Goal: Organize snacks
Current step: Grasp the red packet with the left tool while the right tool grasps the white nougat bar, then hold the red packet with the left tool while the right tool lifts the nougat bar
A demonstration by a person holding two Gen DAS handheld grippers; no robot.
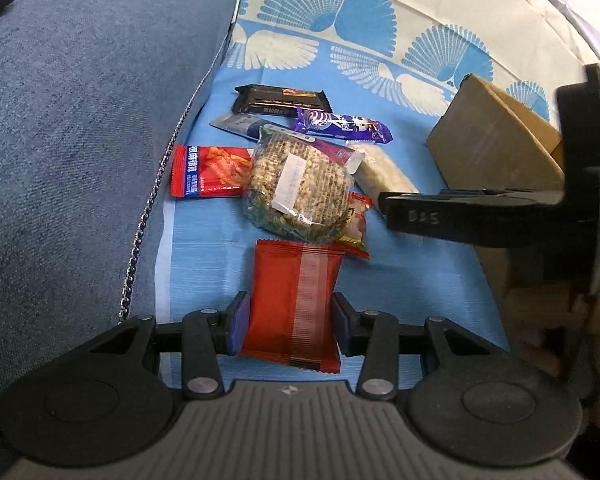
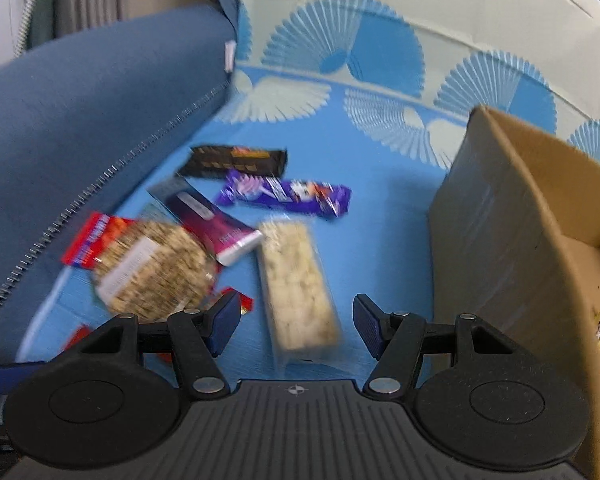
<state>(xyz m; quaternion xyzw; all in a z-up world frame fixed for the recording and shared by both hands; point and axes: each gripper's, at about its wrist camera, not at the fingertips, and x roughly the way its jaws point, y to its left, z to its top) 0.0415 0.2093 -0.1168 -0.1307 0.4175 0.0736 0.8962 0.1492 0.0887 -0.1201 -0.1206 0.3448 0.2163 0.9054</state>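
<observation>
Two grippers are at work over one loose pile of snacks on the blue bedsheet (image 1: 204, 264). Far left, the denim cushion (image 1: 80, 140) and its zipper edge wall off that side, so nothing can slide further that way. Just beside it, my left gripper (image 1: 288, 322) has its blue pads closed against both sides of the dark red wrapper (image 1: 294, 304), which lies at the near end of the pile. I judge this packet gripped and ready to lift.

Beyond it sit the round grain cake (image 1: 296, 188), the red chilli packet (image 1: 210, 172), the purple bar (image 1: 342, 124) and the black bar (image 1: 280, 100), partly overlapping.

My right gripper (image 2: 296, 326) is partly open and holds nothing; its pads straddle the near end of the pale puffed-rice bar (image 2: 296, 284) without touching. I judge the next move is to lower and close on it.

Far right stands the cardboard box (image 2: 512, 240), open-topped, with something already inside. Its tall near wall must be cleared, and bare sheet between pile and box gives room for that.
</observation>
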